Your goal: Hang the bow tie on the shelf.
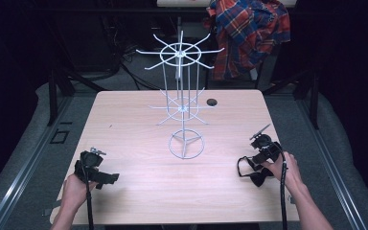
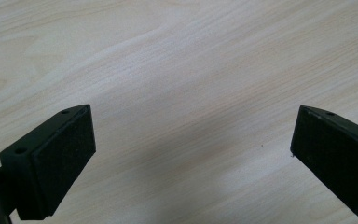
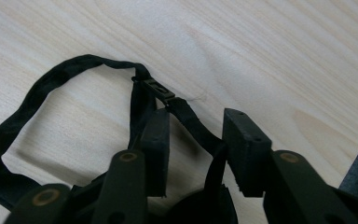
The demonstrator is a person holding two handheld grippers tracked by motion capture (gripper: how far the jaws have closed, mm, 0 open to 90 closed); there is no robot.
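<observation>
Grasp step: right gripper (image 3: 193, 154) jaws straddle the black fabric strap loop (image 3: 37, 93), not visibly pinching. Next: clamp, lift. Left gripper (image 2: 191, 158) spread, empty.

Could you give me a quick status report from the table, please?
Left gripper open, over bare table. Right gripper fingers either side of black strap, grip unconfirmed. Wire rack well clear.
</observation>
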